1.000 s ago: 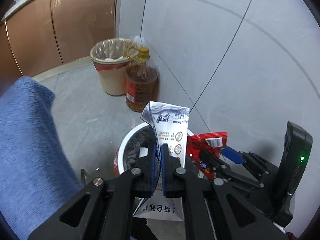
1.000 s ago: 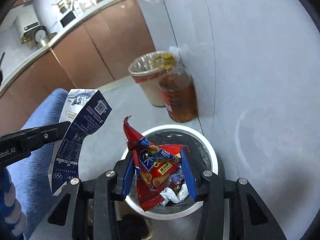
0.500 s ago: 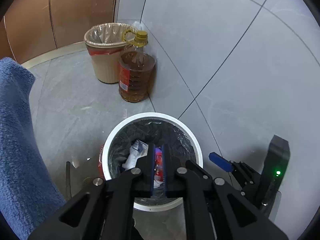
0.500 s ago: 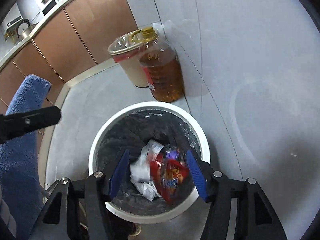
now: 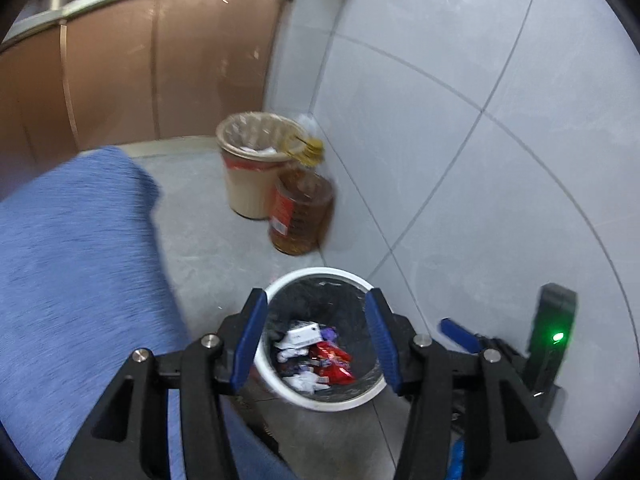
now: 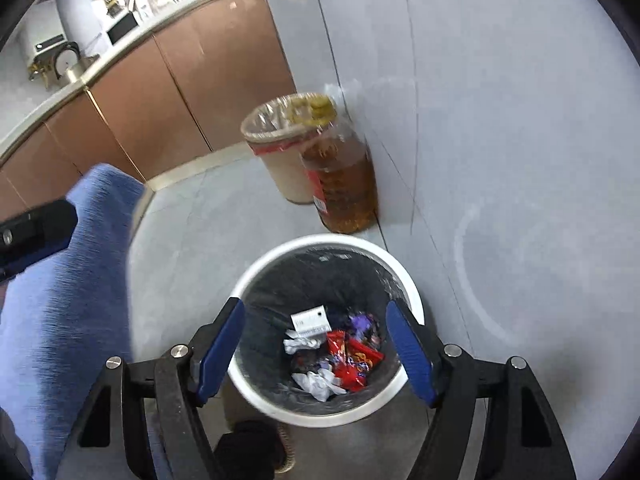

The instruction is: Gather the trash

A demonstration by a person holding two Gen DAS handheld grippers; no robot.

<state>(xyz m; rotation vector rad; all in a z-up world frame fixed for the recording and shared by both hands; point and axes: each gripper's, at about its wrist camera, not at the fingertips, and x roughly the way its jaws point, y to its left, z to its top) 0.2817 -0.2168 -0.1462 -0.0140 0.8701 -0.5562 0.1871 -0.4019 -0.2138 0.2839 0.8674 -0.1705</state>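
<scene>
Your left hand-held gripper [image 5: 316, 336] hangs over the white bin [image 5: 280, 384] with its blue pads spread apart and nothing between them; its jaws have just been opening. Your right hand-held gripper [image 6: 316, 350] is above the same bin [image 6: 256, 272], jaws wide and empty, and they too have just been opening. Through both gaps you look straight down into the dark liner, where the trash lies at the bottom: a red snack wrapper [image 6: 352, 360], a white carton piece [image 6: 310, 320] on its far left, crumpled white paper [image 6: 316, 384] on the near side and a purple wrapper [image 6: 362, 322] on the far side. In the left wrist view the red wrapper [image 5: 332, 360] sits right of the white carton piece [image 5: 304, 334]. The bin stands on the grey floor [image 6: 192, 232] close to the tiled wall [image 6: 500, 120] on the right. Farther along that wall stands an oil bottle [image 6: 344, 184] with a yellow cap, amber liquid inside, touching or just in front of a beige bin [image 6: 276, 152] lined with clear plastic. A blue fabric surface [image 5: 72, 260] fills the left side of both views, and the tip of your left tool shows over it at the left edge of the right wrist view. Brown cabinets [image 6: 160, 92] under a pale worktop [image 6: 120, 60] run along the far side. The left wrist view is blurred.
</scene>
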